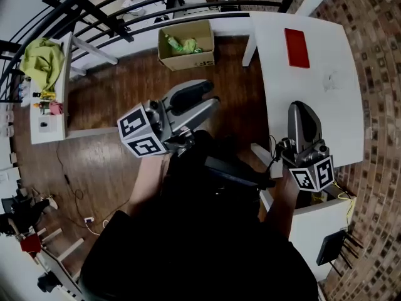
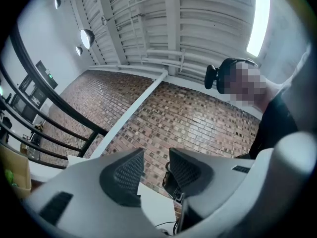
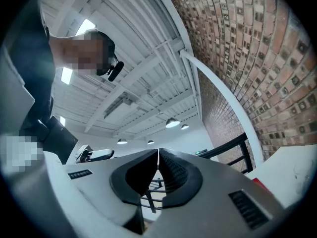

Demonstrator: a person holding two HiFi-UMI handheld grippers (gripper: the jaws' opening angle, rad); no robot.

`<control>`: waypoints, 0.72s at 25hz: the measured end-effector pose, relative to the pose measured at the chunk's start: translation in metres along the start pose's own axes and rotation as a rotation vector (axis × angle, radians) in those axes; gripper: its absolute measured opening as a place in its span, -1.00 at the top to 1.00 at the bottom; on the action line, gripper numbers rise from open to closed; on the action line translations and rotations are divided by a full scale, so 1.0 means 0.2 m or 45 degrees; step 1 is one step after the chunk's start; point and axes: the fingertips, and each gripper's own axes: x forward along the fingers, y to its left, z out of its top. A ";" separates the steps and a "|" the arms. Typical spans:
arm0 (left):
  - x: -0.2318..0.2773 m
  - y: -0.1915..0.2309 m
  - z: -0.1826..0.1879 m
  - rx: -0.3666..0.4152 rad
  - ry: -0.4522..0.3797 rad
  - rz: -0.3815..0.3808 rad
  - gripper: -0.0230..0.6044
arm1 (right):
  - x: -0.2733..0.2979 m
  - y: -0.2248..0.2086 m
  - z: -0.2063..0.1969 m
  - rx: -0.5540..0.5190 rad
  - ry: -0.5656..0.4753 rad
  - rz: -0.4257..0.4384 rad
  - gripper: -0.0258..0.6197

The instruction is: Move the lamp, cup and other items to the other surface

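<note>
**While both grippers point up, neither holds anything**

Left gripper has its jaws apart and empty, right gripper is pinched closed on nothing. A pink item, maybe the cup, sits on the white side table at far left. The cardboard box reads "SF".

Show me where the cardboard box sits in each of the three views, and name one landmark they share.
Head view: the cardboard box sits top centre, on the wood floor just below the railing.
Left gripper view: the box shows at the far left edge, mostly cut off.
Right gripper view: not visible.
Shared landmark: the black railing, seen in all three.
</note>
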 end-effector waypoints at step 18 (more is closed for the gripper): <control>0.36 0.86 0.36 -0.174 0.111 -0.355 0.43 | 0.50 -0.45 -0.12 -0.081 0.019 -0.480 0.66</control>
